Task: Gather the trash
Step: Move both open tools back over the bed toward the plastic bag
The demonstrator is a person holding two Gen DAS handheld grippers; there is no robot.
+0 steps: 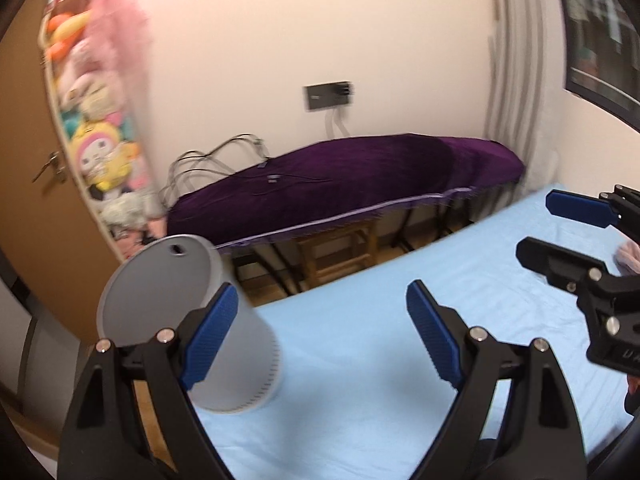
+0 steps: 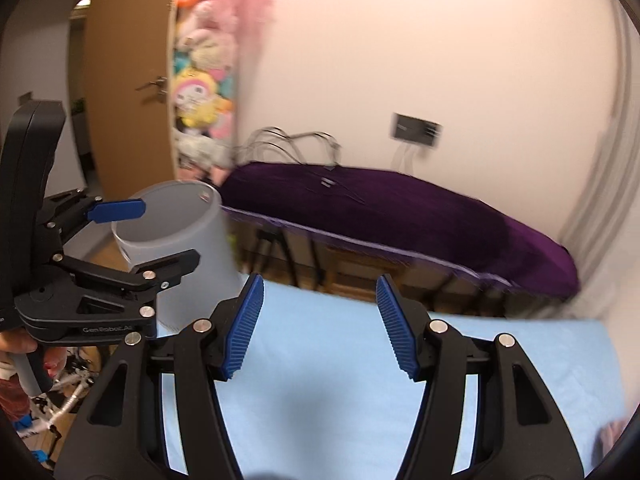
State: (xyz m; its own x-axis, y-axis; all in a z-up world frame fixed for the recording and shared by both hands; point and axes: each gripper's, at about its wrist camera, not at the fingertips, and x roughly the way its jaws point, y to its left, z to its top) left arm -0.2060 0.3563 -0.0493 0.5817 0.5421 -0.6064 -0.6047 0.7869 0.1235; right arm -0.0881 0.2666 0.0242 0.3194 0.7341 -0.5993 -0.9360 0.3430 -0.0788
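Both hand-held grippers, left and right, gape empty over the bed; the bin stands beside it, no trash visible yet.

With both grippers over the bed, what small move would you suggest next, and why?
I would probably turn both views down to search the blue sheet for trash. Both the left gripper and the right gripper are open with nothing between their jaws. The grey bin stands open at the bed's left edge, and no clear piece of trash shows; only a blurred pink thing lies at the far right.
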